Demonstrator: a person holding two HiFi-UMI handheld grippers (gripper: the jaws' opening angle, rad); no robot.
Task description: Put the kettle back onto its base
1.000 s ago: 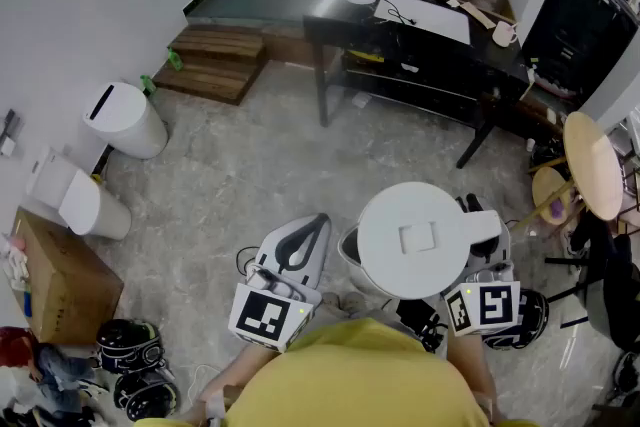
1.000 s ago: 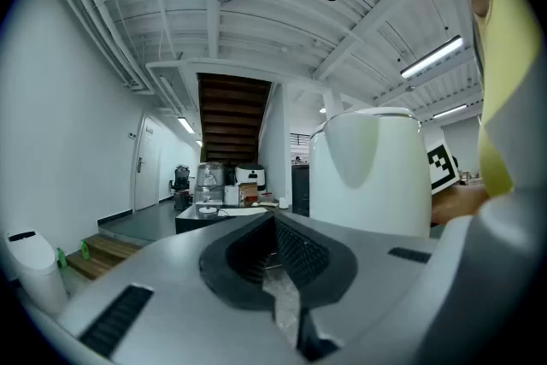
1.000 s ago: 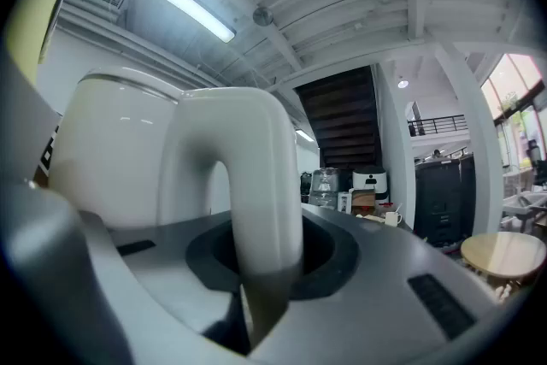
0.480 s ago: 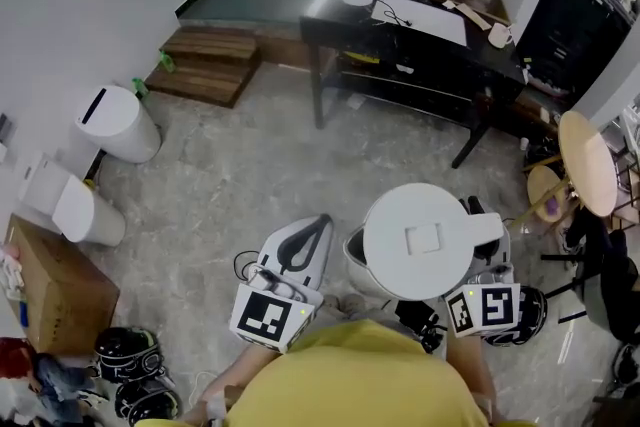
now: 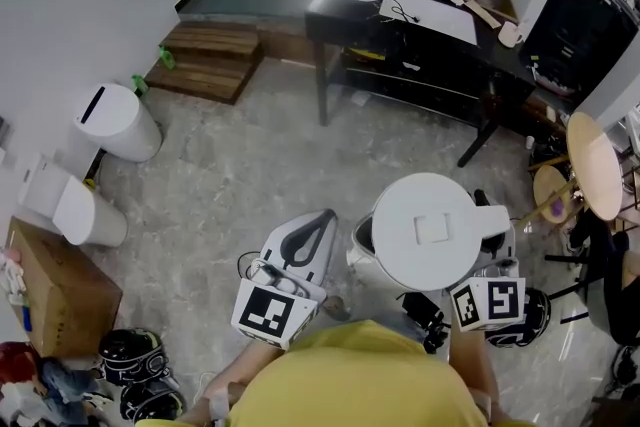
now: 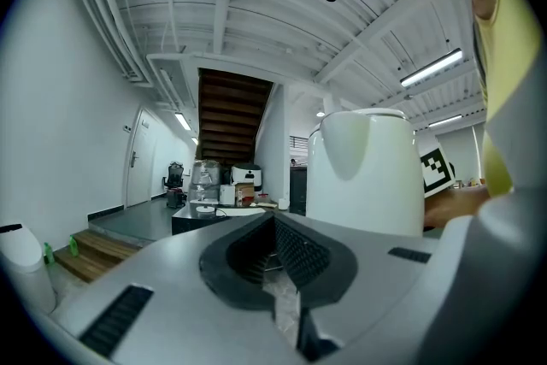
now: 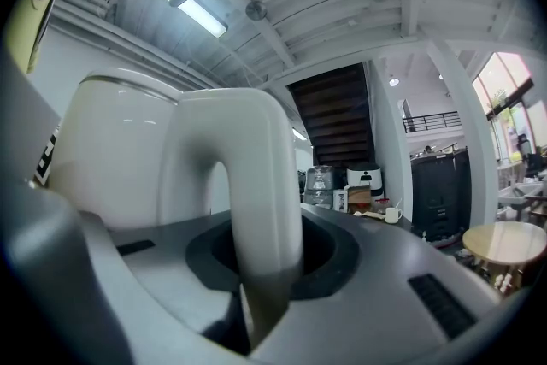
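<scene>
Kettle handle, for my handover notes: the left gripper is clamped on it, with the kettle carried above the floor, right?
Not quite. The right gripper, not the left, is clamped on the kettle handle, as the right gripper view shows. The kettle is indeed carried above the floor.

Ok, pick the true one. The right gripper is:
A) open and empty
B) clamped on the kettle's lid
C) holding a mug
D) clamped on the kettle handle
D: in the right gripper view, the right gripper has its jaws closed on the white kettle handle.
</scene>
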